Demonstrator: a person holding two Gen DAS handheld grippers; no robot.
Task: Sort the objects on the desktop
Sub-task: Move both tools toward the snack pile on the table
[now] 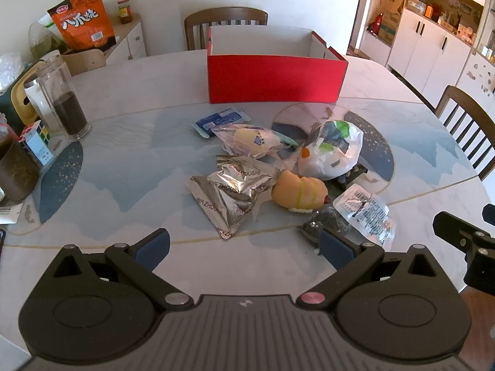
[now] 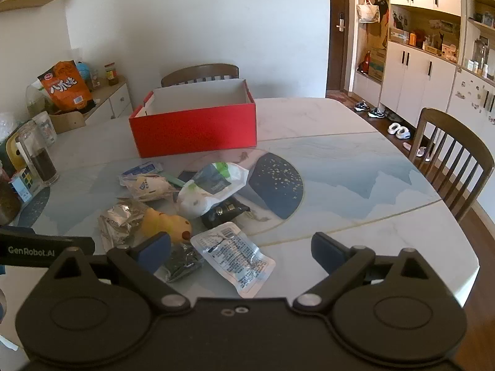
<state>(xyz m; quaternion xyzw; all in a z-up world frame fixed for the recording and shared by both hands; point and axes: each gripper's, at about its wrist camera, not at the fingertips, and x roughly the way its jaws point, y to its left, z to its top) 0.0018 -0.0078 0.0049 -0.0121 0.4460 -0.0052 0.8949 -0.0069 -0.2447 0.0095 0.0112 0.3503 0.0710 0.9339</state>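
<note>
We see the round marble-patterned table (image 1: 130, 92) in both views, with the open red cardboard box (image 1: 275, 78) with a white inside standing empty toward its far side, well apart from the heap of small things nearer us. Only the right wrist view shows the pairs of shoes on the wooden floor (image 2: 399, 131) by the white cupboards, and the left gripper's black bar reading "GenRobot.AI"; only the left wrist view shows the 2 crumpled silver foil packets (image 1: 230, 190) flat enough to read "ZHOUSHI" on them. The white plastic bag with green and dark print (image 1: 335, 150) lies at the heap's right, the clear bag holding a pale yellow bun (image 1: 250, 139) behind the foil, the blue flat packet (image 1: 221, 120) nearest the box. The soft yellow-orange toy (image 1: 298, 191) touches the foil, and the clear pouch with black print and a barcode (image 2: 235, 255) lies nearest us. The left gripper (image 1: 244, 249) and right gripper (image 2: 241, 252) both hover with jaws wide apart, holding nothing.
</note>
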